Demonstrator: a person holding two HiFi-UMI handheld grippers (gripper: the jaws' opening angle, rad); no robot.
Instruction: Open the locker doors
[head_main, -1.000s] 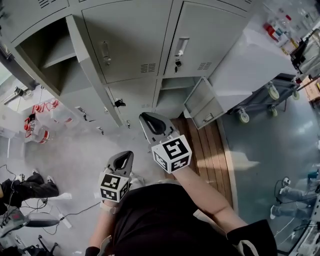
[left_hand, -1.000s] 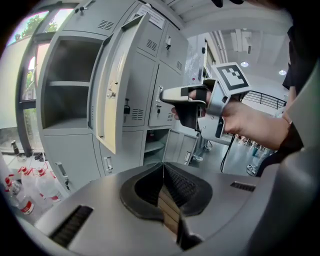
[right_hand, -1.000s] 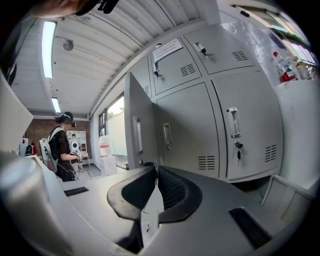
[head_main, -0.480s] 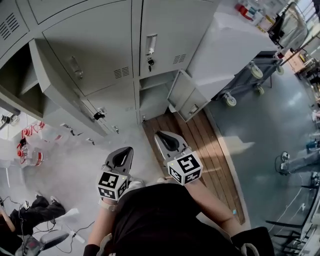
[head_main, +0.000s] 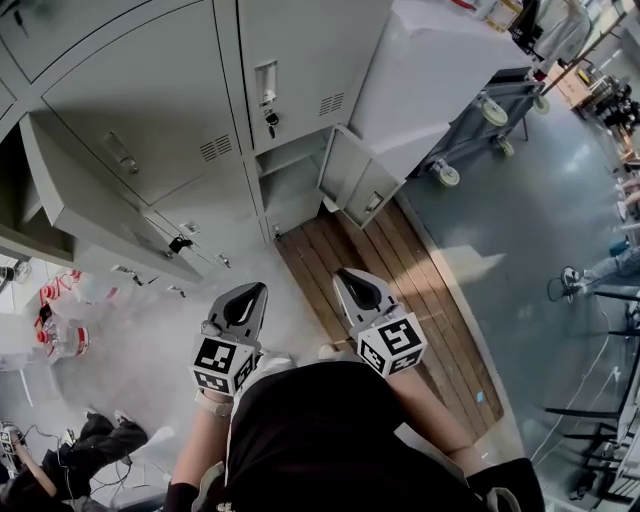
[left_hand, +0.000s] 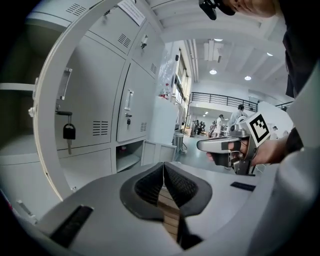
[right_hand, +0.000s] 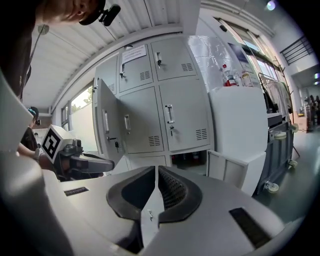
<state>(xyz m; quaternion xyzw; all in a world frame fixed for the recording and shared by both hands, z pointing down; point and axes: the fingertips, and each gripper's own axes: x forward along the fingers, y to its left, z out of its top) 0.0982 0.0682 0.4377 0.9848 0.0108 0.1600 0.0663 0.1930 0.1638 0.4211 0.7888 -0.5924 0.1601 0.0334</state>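
Lockers: grey steel bank across the top of the head view, ahead of both grippers and touched by neither.
Small lower door: swung wide open at the bottom right of the bank; its compartment shows a shelf inside.
Tall door: open at the left of the bank, with a hanging key at its lock edge.
Shut doors: two tall ones in the middle of the bank are closed; the right-hand shut door has a handle above a lock with something dangling from it.
Left gripper: jaws pressed together pad to pad with nothing between them; held low in front of the person's body, pointing toward the bank.
Right gripper: jaws likewise closed on nothing; held beside the left one, apart from it, above the wooden platform.
Wooden platform: slatted boards on the floor below the open small lower door.
White cabinet: just beside the bank on its right, with bottles on top.
Cart: grey, on castors, beyond the white cabinet.
Floor: smooth grey-blue, to the right of the platform.
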